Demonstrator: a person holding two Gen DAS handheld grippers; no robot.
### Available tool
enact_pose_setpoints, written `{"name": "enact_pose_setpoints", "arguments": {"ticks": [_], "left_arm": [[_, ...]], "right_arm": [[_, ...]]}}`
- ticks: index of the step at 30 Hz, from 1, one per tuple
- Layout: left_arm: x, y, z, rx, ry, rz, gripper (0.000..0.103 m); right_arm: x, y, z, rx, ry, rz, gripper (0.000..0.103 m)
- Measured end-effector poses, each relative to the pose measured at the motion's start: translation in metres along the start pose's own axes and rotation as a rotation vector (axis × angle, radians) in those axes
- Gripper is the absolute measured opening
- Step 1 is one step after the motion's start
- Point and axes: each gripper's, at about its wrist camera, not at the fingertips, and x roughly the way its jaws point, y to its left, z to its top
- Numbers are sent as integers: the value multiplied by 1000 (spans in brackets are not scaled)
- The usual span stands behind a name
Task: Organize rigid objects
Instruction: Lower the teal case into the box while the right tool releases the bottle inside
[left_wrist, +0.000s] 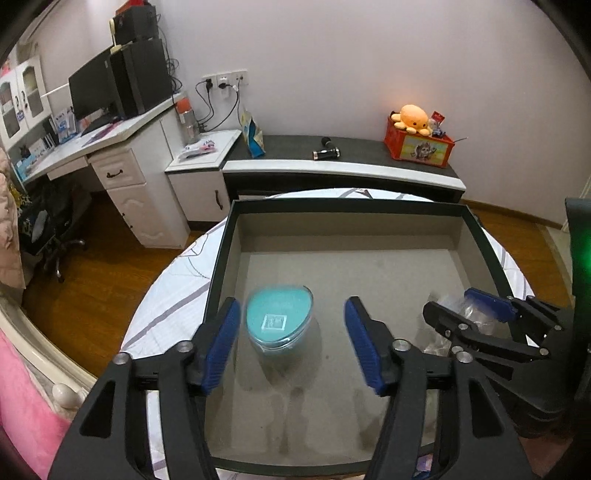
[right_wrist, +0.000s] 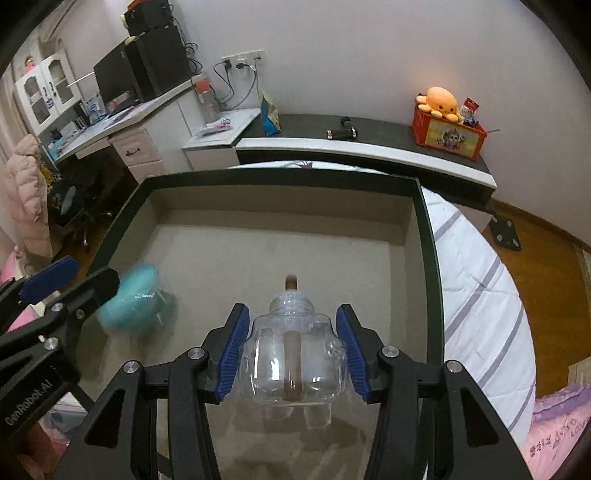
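A teal lidded container (left_wrist: 279, 320) lies blurred on the floor of a large dark-rimmed box (left_wrist: 347, 206), between the spread fingers of my left gripper (left_wrist: 292, 341), which is open and not touching it. The container shows blurred in the right wrist view (right_wrist: 135, 301) too. My right gripper (right_wrist: 292, 352) is shut on a clear plastic bottle (right_wrist: 293, 363) with a brown stick inside, held low inside the box (right_wrist: 284, 177). The right gripper (left_wrist: 463, 314) shows at the right in the left wrist view. The left gripper (right_wrist: 70, 278) shows at the left in the right wrist view.
The box sits on a round table with a striped white cloth (right_wrist: 480, 295). Behind are a low dark shelf (left_wrist: 343, 147) with a red box and orange plush (left_wrist: 413, 118), a white desk with a monitor (left_wrist: 92, 92), and wooden floor.
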Motion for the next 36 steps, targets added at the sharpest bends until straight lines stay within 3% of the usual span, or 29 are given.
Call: {"name": "enact_pose_setpoints", "arguments": {"ticks": [2, 3, 6, 10, 13, 17, 21, 24, 36], "left_arm": [[-6, -1, 0, 7, -21, 7, 84], [-13, 0, -1, 9, -45, 27, 91], [-31, 1, -2, 18, -111, 58, 102], [-62, -1, -6, 47, -200, 113, 103], [-88, 2, -14, 39, -270, 111, 103], [-115, 8, -27, 16, -309, 127, 103], [-137, 14, -43, 3, -305, 124, 103], [-155, 17, -57, 1, -313, 158, 103], [-189, 45, -117, -54, -251, 150, 103]], "right_arm": [[-5, -1, -1, 16, -11, -3, 75], [-10, -2, -3, 25, -29, -7, 80], [-23, -3, -3, 31, -57, -15, 82], [-53, -2, -10, 39, -129, -36, 87], [-78, -1, -20, 54, -180, -34, 89], [-108, 3, -38, 98, -226, -5, 100], [-139, 6, -61, 160, -296, 54, 103], [-155, 10, -78, 166, -334, 45, 103], [-199, 37, -148, 135, -383, -11, 103]]}}
